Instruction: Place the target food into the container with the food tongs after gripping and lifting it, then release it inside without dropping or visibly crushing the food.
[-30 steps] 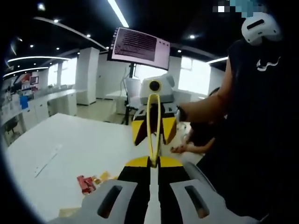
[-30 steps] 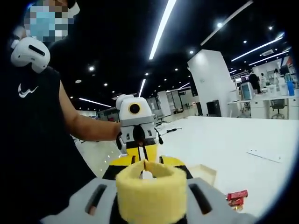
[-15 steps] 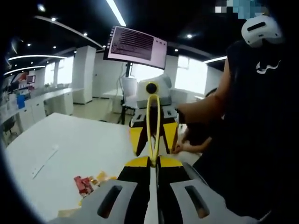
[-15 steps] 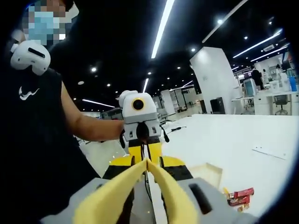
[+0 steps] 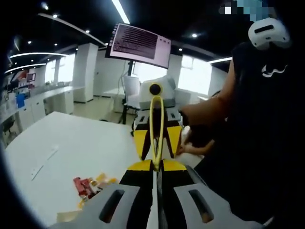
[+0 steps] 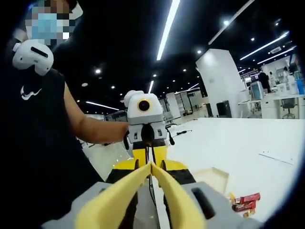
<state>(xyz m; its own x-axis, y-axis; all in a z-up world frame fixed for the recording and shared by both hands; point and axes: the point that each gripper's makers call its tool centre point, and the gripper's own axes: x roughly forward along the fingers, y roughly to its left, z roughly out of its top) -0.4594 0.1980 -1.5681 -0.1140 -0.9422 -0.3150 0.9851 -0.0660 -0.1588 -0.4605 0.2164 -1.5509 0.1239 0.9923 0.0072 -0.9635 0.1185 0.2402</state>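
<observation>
Both jaws shut on yellow tongs [image 5: 157, 129], thin loop w/ two flat arms; red food packets [image 6: 245, 199] on white table [image 6: 248, 143]

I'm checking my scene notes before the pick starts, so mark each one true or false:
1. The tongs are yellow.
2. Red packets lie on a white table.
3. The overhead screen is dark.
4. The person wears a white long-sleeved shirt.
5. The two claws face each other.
1. True. The tongs are yellow.
2. True. The red packets lie on the white table.
3. False. The screen is lit and shows lines of text.
4. False. The shirt is black and sleeveless, and the arm is bare.
5. True. The right claw points back at the left gripper view, and the left claw points back at the right gripper view.
</observation>
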